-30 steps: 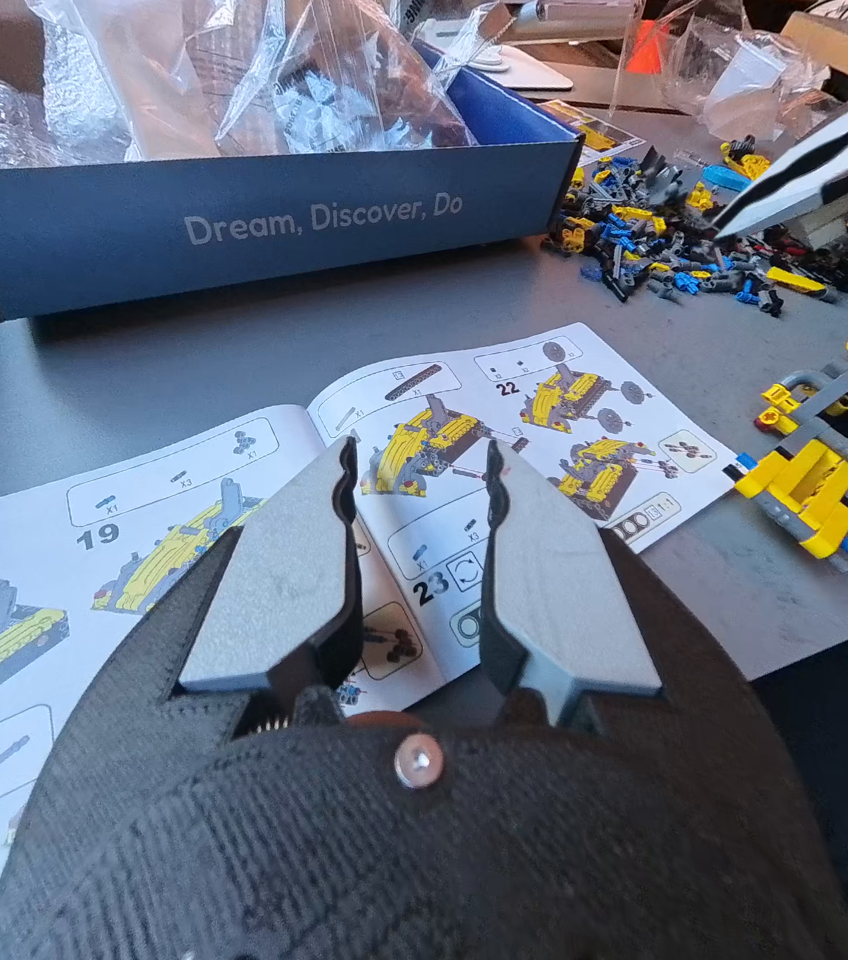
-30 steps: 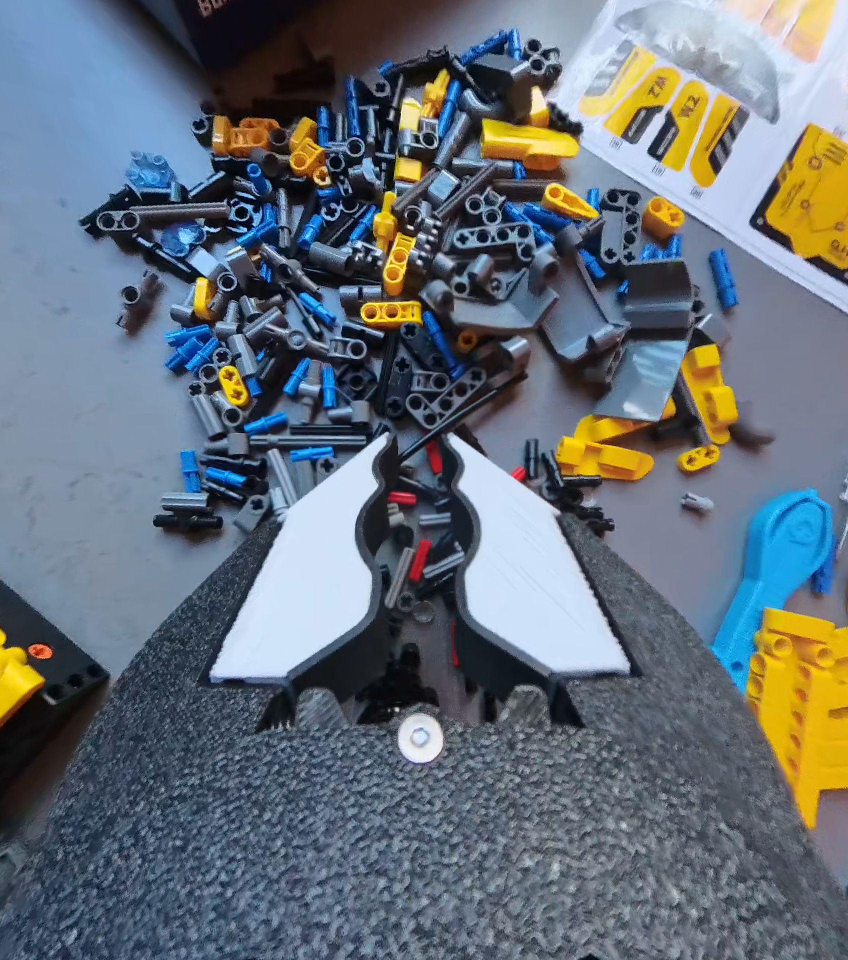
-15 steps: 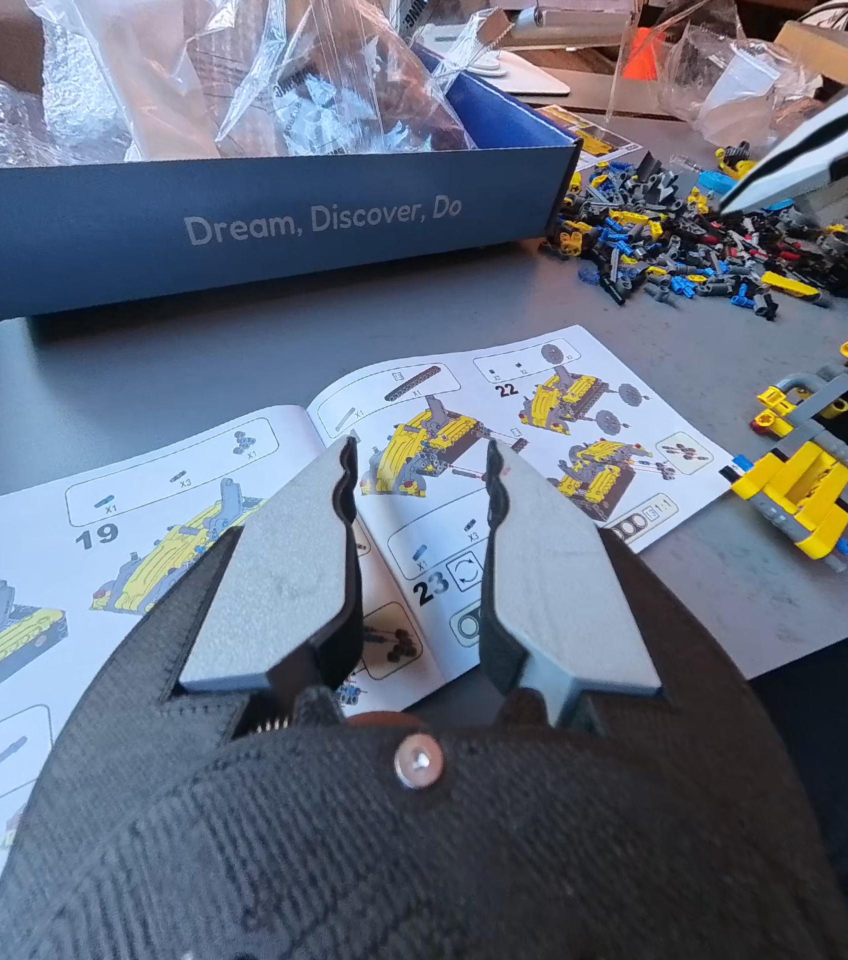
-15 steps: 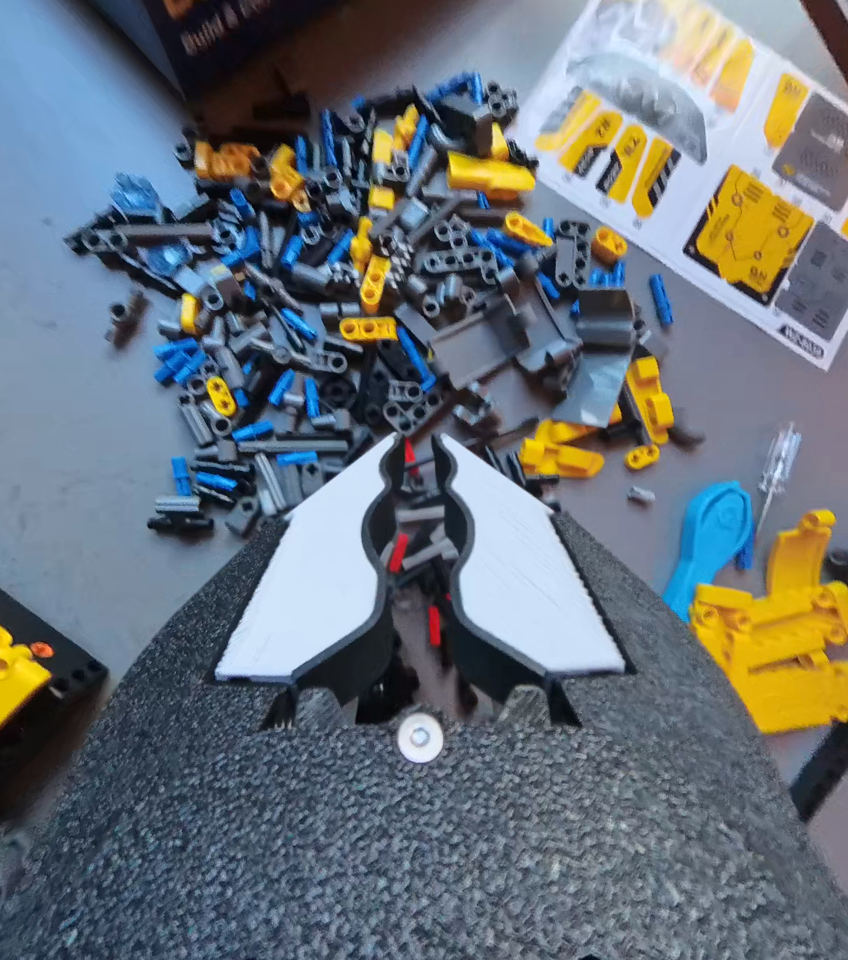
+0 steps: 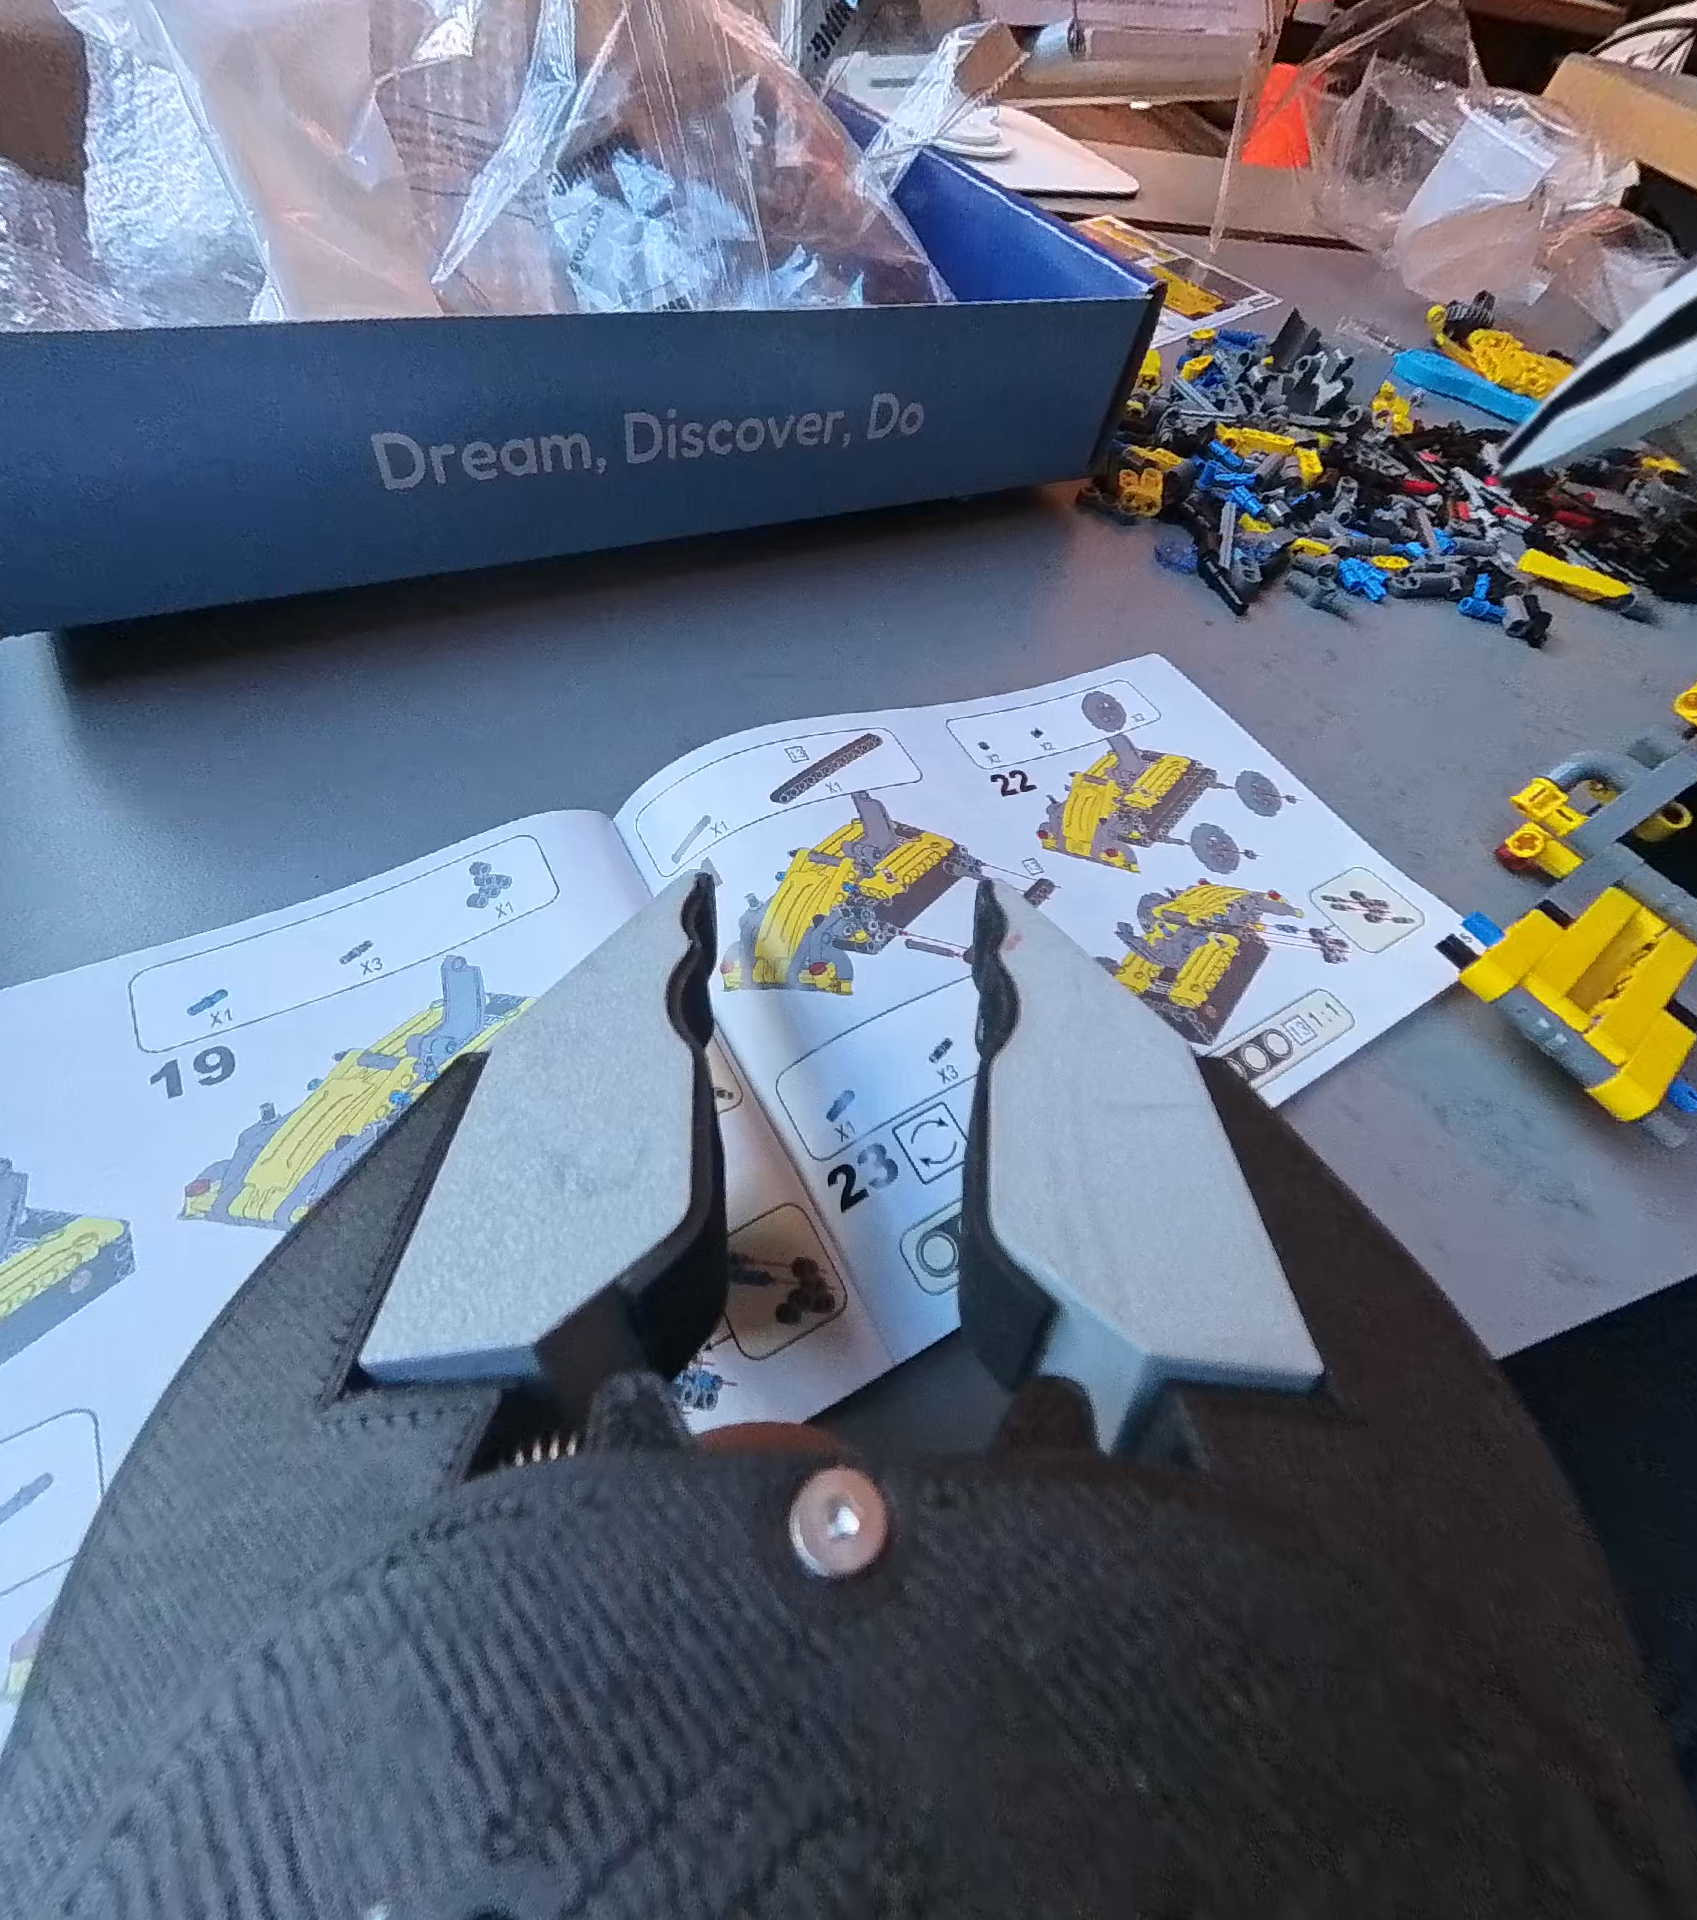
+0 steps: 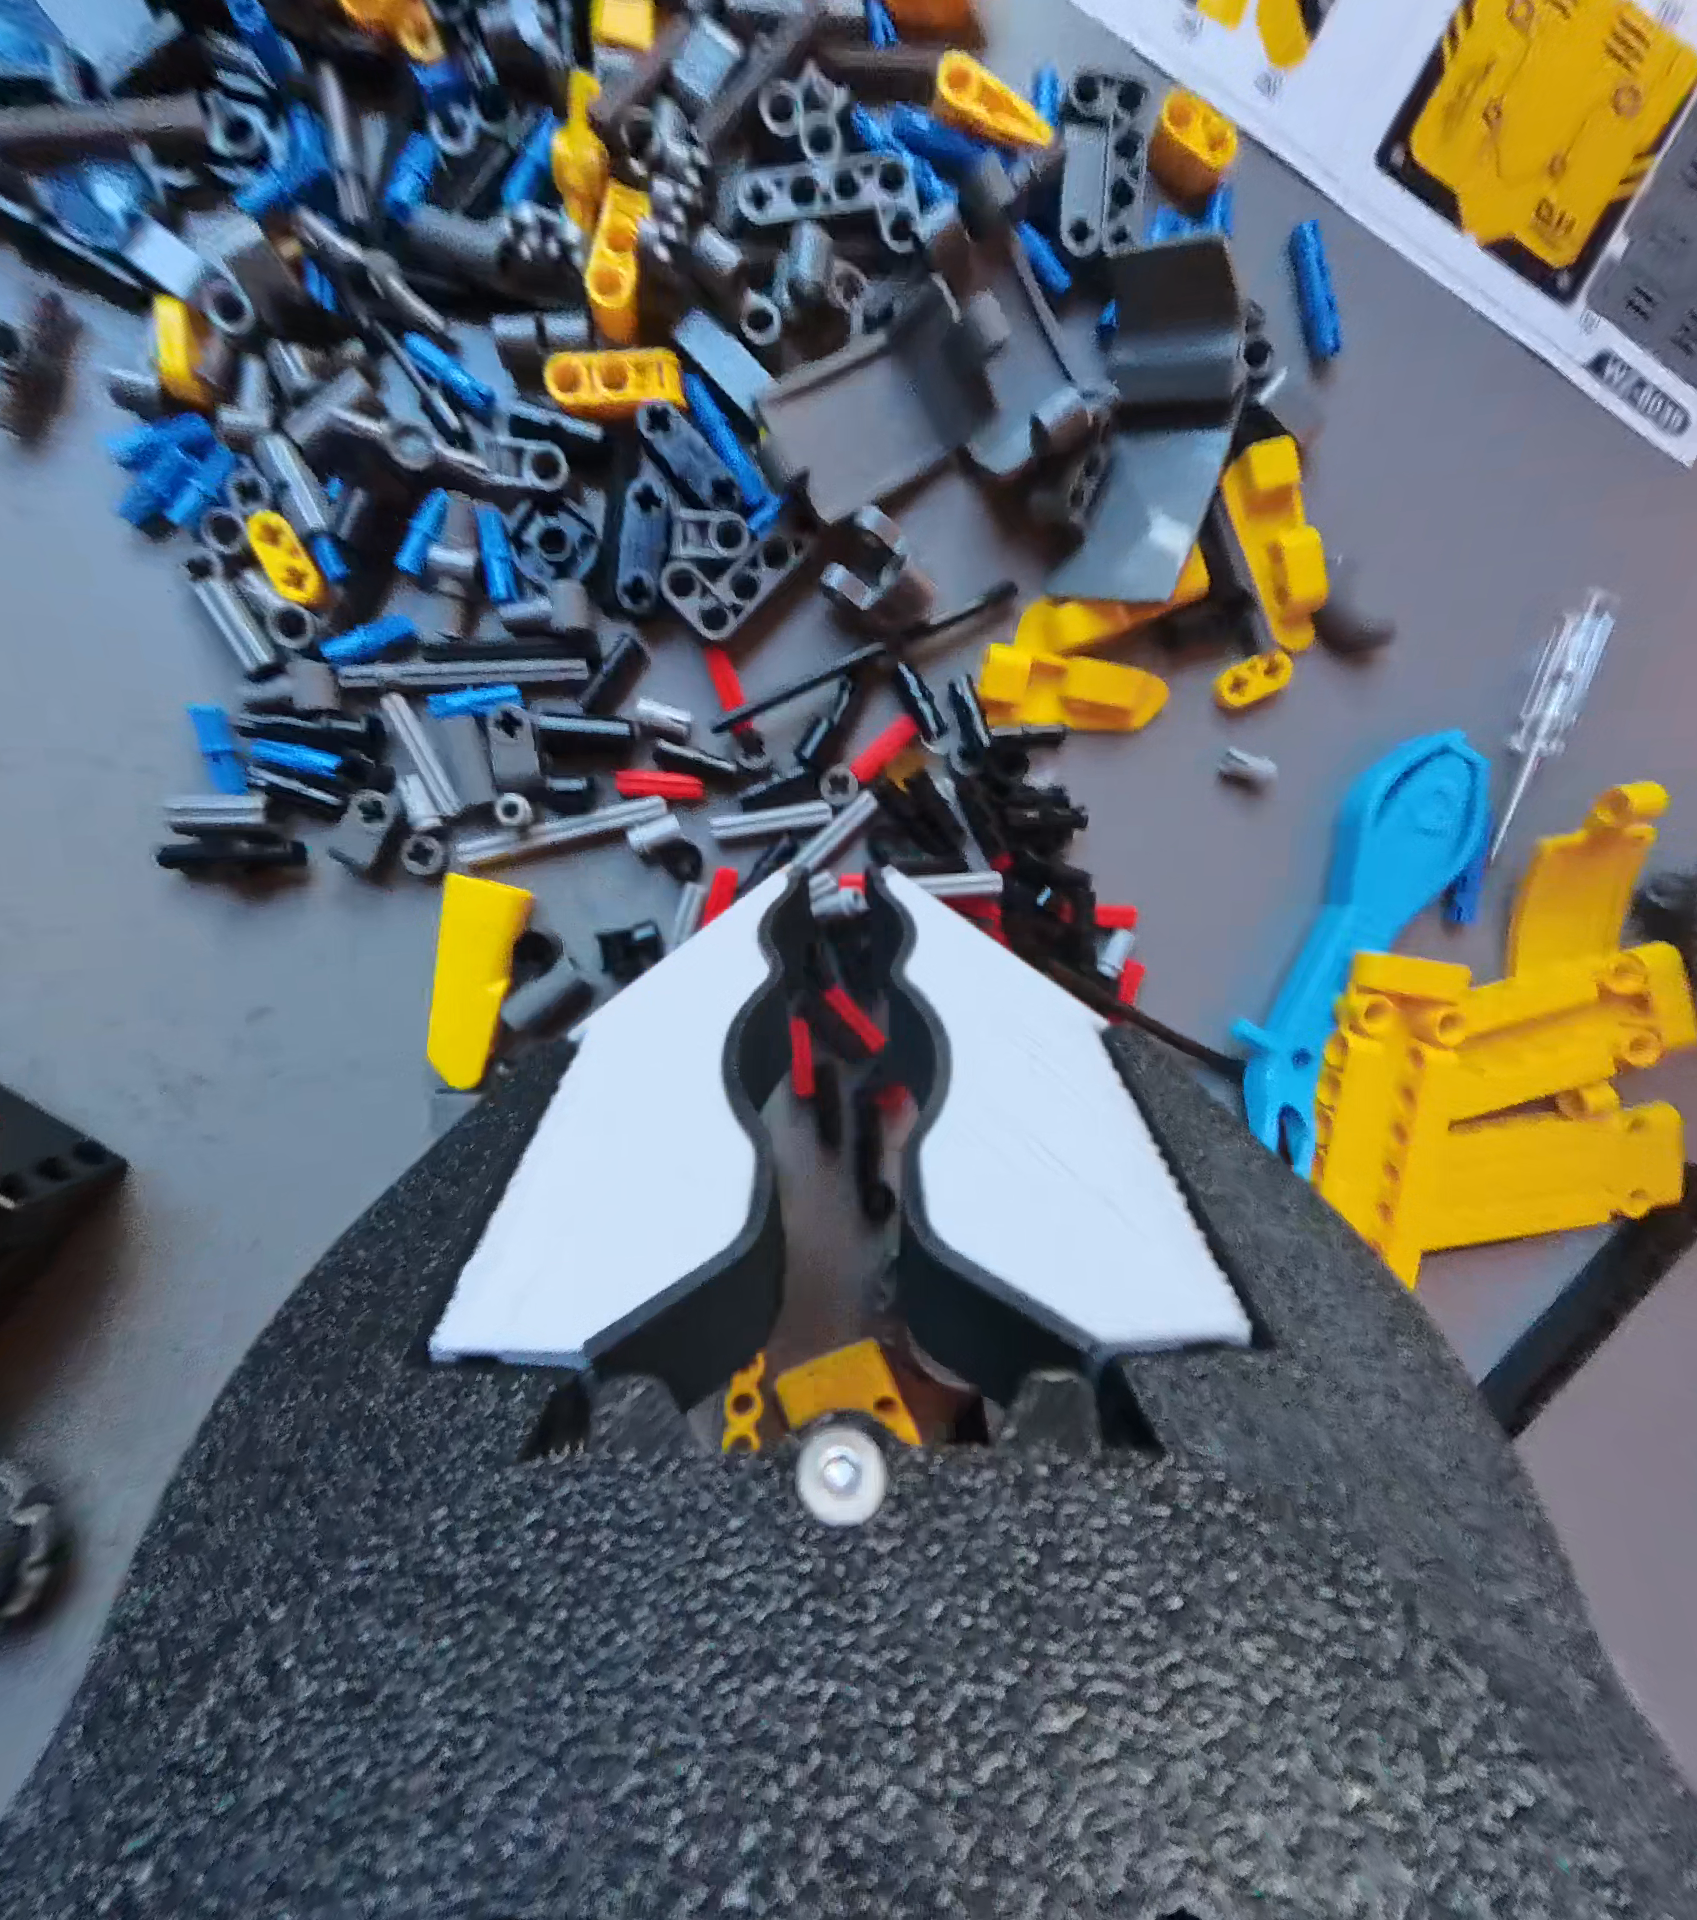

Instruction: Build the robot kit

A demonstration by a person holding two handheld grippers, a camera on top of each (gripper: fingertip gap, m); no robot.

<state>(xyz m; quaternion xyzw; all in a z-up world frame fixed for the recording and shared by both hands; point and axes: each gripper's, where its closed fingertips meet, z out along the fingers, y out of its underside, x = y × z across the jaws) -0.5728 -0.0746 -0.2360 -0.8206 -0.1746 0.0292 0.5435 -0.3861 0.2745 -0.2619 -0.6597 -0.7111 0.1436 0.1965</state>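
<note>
My left gripper [image 5: 844, 902] is open and empty, hovering over an open instruction booklet [image 5: 1187, 748] on the grey table. My right gripper [image 6: 839, 883] is low over the near edge of a pile of small black, grey, blue, red and yellow building pieces [image 6: 719, 468]. Its jaws stand a narrow gap apart. A small grey pin [image 6: 836, 898] and several black and red pins show in the gap; the picture is blurred and nothing looks pinched. The right gripper also shows in the left wrist view [image 5: 1509, 468], pointing down at the pile [image 5: 1343, 499].
A blue cardboard box [image 5: 511, 447] with clear plastic bags [image 5: 615, 156] stands behind the booklet. A partly built yellow and grey model [image 5: 1633, 956] lies to its right. By the pile are a blue tool [image 6: 1395, 842], a yellow assembly [image 6: 1498, 1091], a sticker sheet [image 6: 1602, 187] and a yellow panel [image 6: 475, 966]. Across from one pair of fingers to the other is roughly 40 cm.
My right gripper has come lower and nearer over the pile's near edge, and its jaws have narrowed since a second ago. My left gripper has stayed still and open.
</note>
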